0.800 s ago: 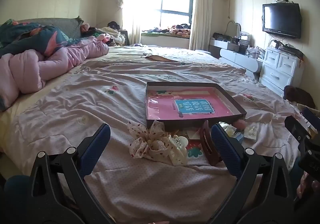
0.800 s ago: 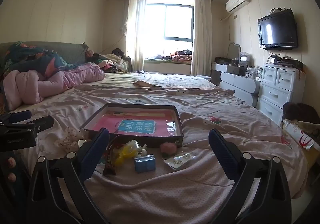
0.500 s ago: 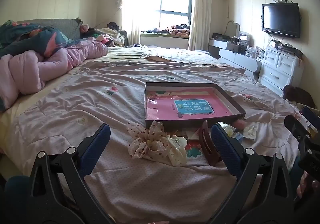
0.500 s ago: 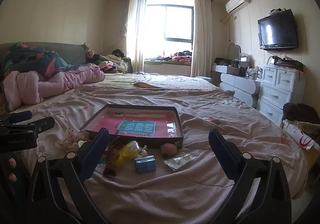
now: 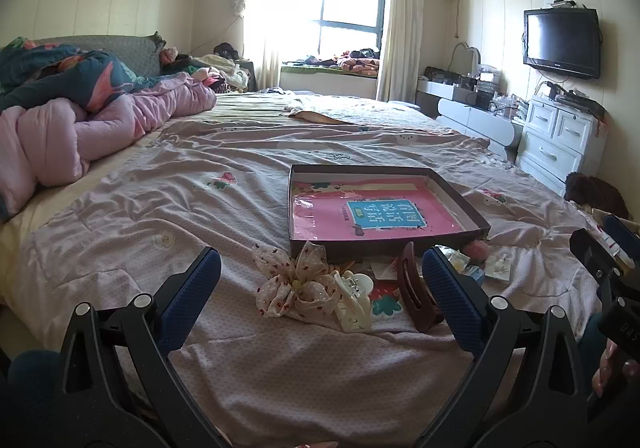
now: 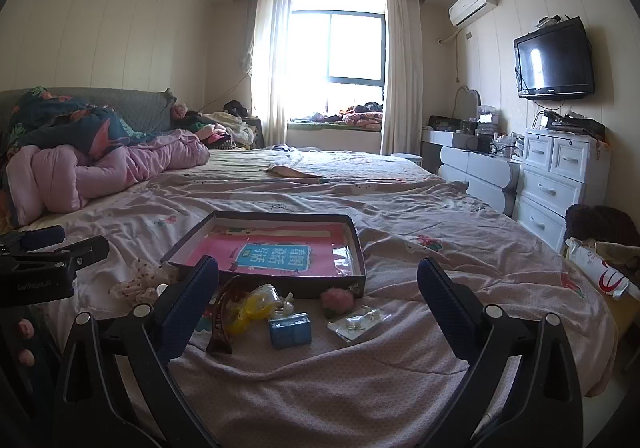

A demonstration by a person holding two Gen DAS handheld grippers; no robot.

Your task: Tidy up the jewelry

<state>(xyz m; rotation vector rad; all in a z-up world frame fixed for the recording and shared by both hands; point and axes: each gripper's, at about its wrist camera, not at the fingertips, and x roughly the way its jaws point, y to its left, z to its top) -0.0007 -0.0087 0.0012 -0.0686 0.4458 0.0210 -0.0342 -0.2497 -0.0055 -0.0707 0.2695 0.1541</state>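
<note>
A shallow dark box (image 5: pixel 460 204) (image 6: pixel 358 248) with a pink printed bottom lies on the bed. In front of it sit hair accessories: a spotted fabric bow (image 5: pixel 298 284), a cream claw clip (image 5: pixel 354 298), a brown hair clip (image 5: pixel 412 292) (image 6: pixel 222 316), a yellow piece (image 6: pixel 250 310), a small blue box (image 6: pixel 290 330), a pink pompom (image 6: pixel 338 300) and a clear packet (image 6: pixel 358 322). My left gripper (image 5: pixel 320 288) hangs open just short of the bow and clips, holding nothing. My right gripper (image 6: pixel 318 294) is open too, framing the blue box and pompom from nearer.
The pink quilted bedspread (image 5: pixel 200 208) stretches far back. Rolled pink and floral duvets (image 5: pixel 80 120) lie at the left. White drawers (image 6: pixel 560 176) and a wall television (image 6: pixel 554 62) stand at the right. A bag (image 6: pixel 600 268) sits by the bed's right edge.
Both views have tilted down slightly, so the box and accessories sit a little higher in frame. Nothing on the bed has moved and both grippers stay open.
</note>
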